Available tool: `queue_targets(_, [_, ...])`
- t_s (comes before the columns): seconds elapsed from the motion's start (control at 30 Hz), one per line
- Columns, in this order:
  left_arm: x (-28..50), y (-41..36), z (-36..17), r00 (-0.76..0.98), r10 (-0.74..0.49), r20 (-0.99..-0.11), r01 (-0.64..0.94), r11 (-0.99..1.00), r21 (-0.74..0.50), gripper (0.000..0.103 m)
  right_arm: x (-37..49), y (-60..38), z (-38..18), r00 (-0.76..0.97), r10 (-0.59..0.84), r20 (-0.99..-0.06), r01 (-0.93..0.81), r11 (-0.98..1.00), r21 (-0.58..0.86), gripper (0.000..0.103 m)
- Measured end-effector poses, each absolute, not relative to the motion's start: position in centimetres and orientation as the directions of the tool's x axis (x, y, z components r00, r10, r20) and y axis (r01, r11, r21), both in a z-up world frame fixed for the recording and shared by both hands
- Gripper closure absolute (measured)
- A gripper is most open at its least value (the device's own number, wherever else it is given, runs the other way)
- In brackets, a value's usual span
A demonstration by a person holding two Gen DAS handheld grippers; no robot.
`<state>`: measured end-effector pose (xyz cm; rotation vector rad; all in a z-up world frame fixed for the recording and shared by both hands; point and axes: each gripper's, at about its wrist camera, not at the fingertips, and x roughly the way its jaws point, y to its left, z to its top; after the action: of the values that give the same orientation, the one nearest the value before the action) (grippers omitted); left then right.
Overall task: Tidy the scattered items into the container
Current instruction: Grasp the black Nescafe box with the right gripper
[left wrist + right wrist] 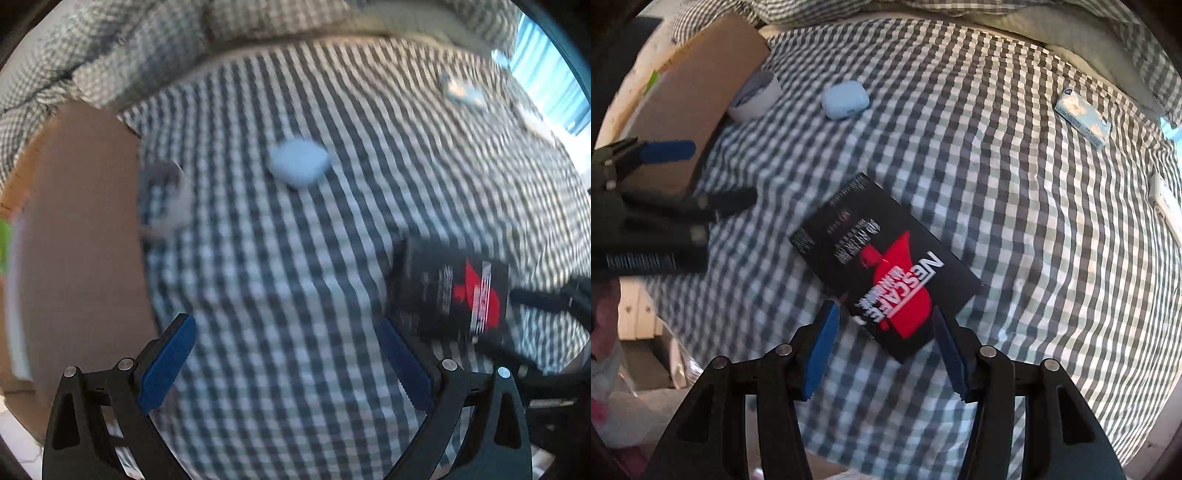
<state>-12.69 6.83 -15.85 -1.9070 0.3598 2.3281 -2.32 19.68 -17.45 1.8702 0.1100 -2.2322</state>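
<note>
A black and red Nescafé box [886, 266] lies flat on the checked bedspread [997, 221]. My right gripper [884, 317] hovers over its near end, open, the blue pads clear of it on both sides. The Nescafé box [447, 291] also shows at the right of the blurred left wrist view. My left gripper [286, 332] is open over bare cloth beside the cardboard box [81, 240], with nothing between its fingers. A light blue earbud case [297, 164] lies ahead of it. The left gripper [685, 206] appears at the left of the right wrist view, next to the cardboard box [701, 92].
A grey and white cup-like item [757, 98] leans against the cardboard box, with the earbud case [846, 99] beside it. A pale blue phone-like item [1082, 114] lies far right. A white object [1165, 199] sits at the bed's right edge. Pillows line the back.
</note>
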Motion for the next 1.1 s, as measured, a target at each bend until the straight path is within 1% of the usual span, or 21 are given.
queue_targets(0.07, [-12.4,7.1,-16.7,-0.177,-0.068,-0.982,-0.224,-0.969,0.107,0.002,-2.8,19.8,-17.6,-0.176,-0.114,-0.978,0.260,-0.963,0.065,0.048])
queue_targets(0.2, [-12.5,7.1,-18.0,-0.133,-0.087,-0.987,-0.184,-0.977,0.111,0.002,-4.2,19.2,-18.3,-0.173,-0.117,-0.978,0.377,-0.925,0.044,0.039])
queue_targets(0.27, [-12.6,6.9,-18.4,-0.120,-0.104,-0.987,-0.157,-0.980,0.122,0.002,-5.0,18.8,-18.7,-0.168,-0.125,-0.978,0.441,-0.897,0.039,0.038])
queue_targets(0.4, [-12.9,6.2,-18.8,-0.102,-0.120,-0.988,-0.085,-0.988,0.129,0.002,-6.2,17.9,-19.5,-0.146,-0.169,-0.975,0.535,-0.842,0.066,0.031])
queue_targets(0.5, [-13.0,5.5,-18.9,-0.096,-0.146,-0.985,-0.030,-0.988,0.150,0.002,-7.0,17.2,-20.1,-0.089,-0.219,-0.972,0.575,-0.808,0.129,0.031])
queue_targets(0.57, [-13.1,5.1,-19.0,-0.086,-0.155,-0.984,0.001,-0.988,0.156,0.002,-7.0,16.8,-20.3,-0.061,-0.230,-0.971,0.601,-0.785,0.148,0.026])
queue_targets(0.6, [-13.2,4.8,-19.1,-0.082,-0.164,-0.983,0.018,-0.986,0.163,0.002,-6.8,16.6,-20.4,-0.050,-0.230,-0.972,0.619,-0.771,0.151,0.020])
queue_targets(0.63, [-13.3,4.5,-19.2,-0.079,-0.176,-0.981,0.034,-0.984,0.174,0.002,-6.5,16.3,-20.5,-0.032,-0.228,-0.973,0.641,-0.752,0.155,0.019])
queue_targets(0.73, [-13.5,3.5,-19.3,-0.072,-0.199,-0.977,0.079,-0.978,0.193,0.002,-5.0,15.4,-22.0,0.053,-0.183,-0.982,0.701,-0.693,0.167,0.018])
queue_targets(0.77, [-13.6,3.1,-19.2,-0.071,-0.204,-0.976,0.092,-0.976,0.197,0.002,-4.4,15.1,-22.5,0.027,-0.149,-0.988,0.726,-0.676,0.122,0.018])
queue_targets(0.8, [-13.6,2.8,-19.2,-0.071,-0.211,-0.975,0.103,-0.974,0.203,0.002,-3.9,14.9,-22.5,-0.006,-0.144,-0.990,0.744,-0.662,0.092,0.017])
queue_targets(0.83, [-13.6,2.6,-19.1,-0.073,-0.220,-0.973,0.109,-0.971,0.211,0.002,-3.6,14.9,-22.5,-0.025,-0.144,-0.989,0.745,-0.662,0.077,0.018])
queue_targets(0.87, [-13.6,2.4,-19.0,-0.075,-0.231,-0.970,0.114,-0.968,0.221,0.002,-3.7,15.0,-22.3,-0.032,-0.148,-0.988,0.734,-0.674,0.078,0.019])
queue_targets(0.9, [-13.6,2.2,-18.9,-0.078,-0.239,-0.968,0.115,-0.967,0.229,0.002,-4.0,15.4,-22.0,-0.038,-0.162,-0.986,0.711,-0.698,0.087,0.023])
queue_targets(0.97, [-13.7,1.8,-18.8,-0.083,-0.255,-0.963,0.114,-0.963,0.245,0.002,-4.7,16.2,-21.3,-0.023,-0.201,-0.979,0.664,-0.735,0.135,0.024])
queue_targets(1.1, [-14.3,1.3,-18.2,-0.094,-0.264,-0.960,0.120,-0.960,0.253,0.002,-5.9,17.9,-18.9,-0.077,-0.211,-0.974,0.583,-0.802,0.128,0.025])
